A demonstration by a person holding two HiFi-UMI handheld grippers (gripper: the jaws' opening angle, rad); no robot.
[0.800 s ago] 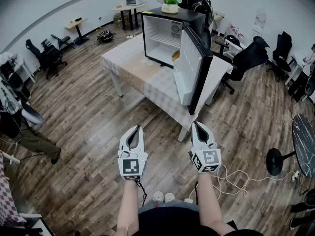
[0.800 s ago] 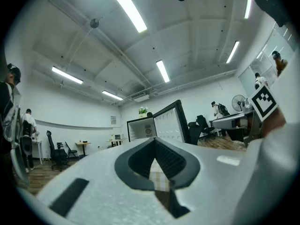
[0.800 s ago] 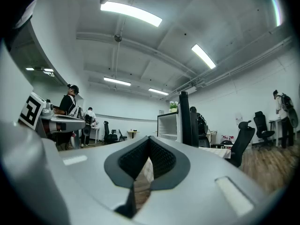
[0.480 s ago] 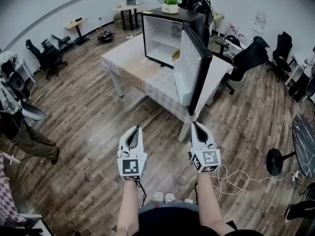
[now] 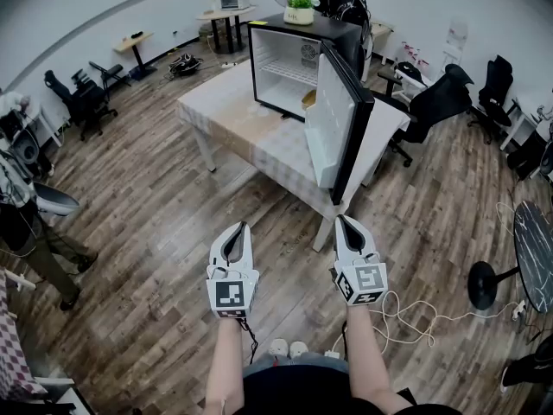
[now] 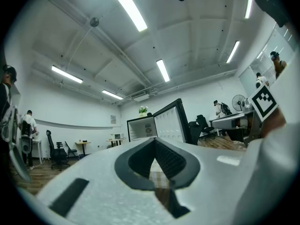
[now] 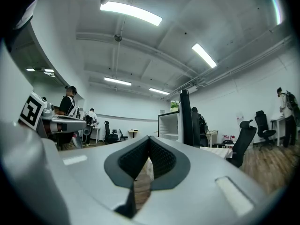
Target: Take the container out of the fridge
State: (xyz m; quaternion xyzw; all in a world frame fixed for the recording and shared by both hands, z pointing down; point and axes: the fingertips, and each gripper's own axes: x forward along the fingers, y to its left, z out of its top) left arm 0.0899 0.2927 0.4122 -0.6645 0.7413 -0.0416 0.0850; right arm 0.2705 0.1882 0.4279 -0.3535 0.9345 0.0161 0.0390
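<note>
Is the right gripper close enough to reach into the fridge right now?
Probably not yet. The right gripper hangs shut over the floor, well short of the fridge on the table. Its door stands open, so stepping closer should do.

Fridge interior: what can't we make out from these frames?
Head view: the open door hides the right part of the fridge interior.
Head view: the tan thing by the door's edge is too small to call a container.
Left gripper view and right gripper view: the fridge interior is too small and distant to read.
</note>
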